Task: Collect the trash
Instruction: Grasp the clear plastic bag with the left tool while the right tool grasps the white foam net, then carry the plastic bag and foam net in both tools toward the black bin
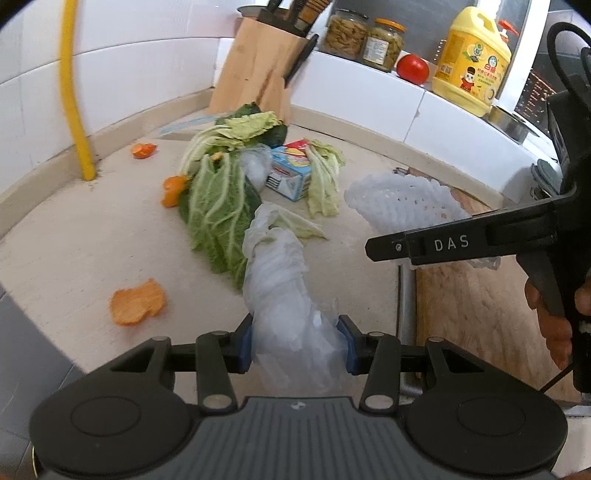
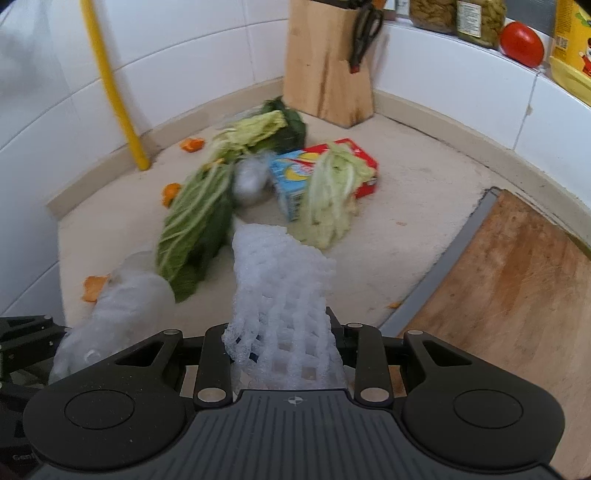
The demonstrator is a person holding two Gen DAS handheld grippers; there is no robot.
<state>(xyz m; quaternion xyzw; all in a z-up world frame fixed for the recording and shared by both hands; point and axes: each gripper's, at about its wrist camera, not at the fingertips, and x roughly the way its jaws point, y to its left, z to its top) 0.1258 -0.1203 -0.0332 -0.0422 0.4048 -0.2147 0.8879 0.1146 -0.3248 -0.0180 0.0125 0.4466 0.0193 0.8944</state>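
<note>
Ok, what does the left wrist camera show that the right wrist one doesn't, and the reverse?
Only the left wrist view: the left gripper shut on the plastic bag, and the person's hand on the right gripper's handle. Only the right wrist view: the right gripper shut on the foam net, and the scissors in the knife block. Both show the cabbage leaves, carton, orange peels, tomato and cutting board.

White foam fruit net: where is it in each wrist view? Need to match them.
Left wrist: foam net at right of centre, held by the right gripper reaching in from the right.
Right wrist: foam net bottom centre, clamped between that gripper's own fingers.
Shared landmark: wooden knife block in the tiled corner.
</note>
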